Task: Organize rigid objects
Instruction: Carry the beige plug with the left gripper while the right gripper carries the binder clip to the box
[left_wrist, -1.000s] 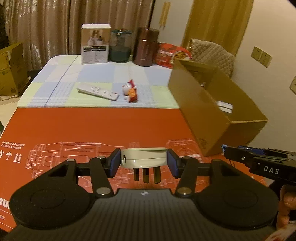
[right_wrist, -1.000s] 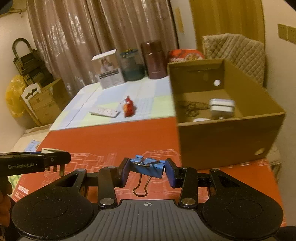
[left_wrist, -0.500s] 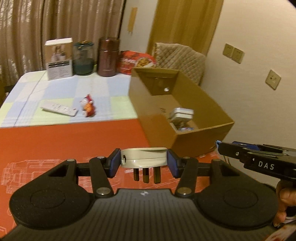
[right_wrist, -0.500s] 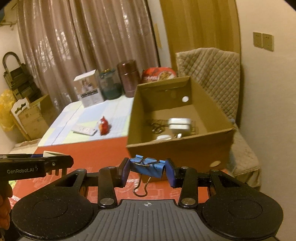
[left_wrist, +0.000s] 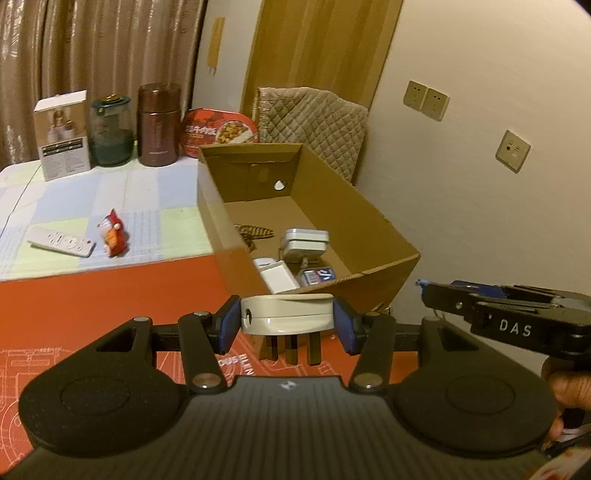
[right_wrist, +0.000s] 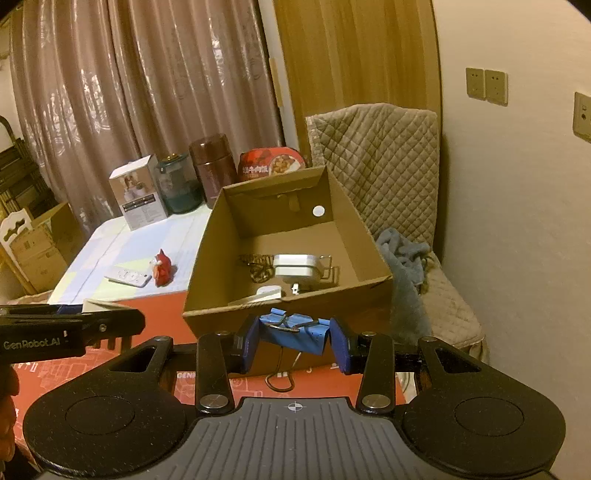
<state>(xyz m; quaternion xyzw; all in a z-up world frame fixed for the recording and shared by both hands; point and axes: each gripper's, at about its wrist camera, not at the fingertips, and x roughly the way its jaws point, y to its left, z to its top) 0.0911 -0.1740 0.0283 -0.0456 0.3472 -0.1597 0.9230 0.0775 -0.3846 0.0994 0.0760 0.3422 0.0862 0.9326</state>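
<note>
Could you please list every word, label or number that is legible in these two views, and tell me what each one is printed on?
"DAS": on the black right gripper body, seen from the left wrist.
"GenRobot.AI": on the black left gripper body, seen from the right wrist.
Red snack tin: pale characters, too blurred to read.
White carton: label too small.
Orange printed mat: white lettering cut off, unreadable.

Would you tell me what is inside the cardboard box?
The box holds a grey adapter, a white charger, a blue packet and a dark tangle; its near wall hides anything lower.
</note>
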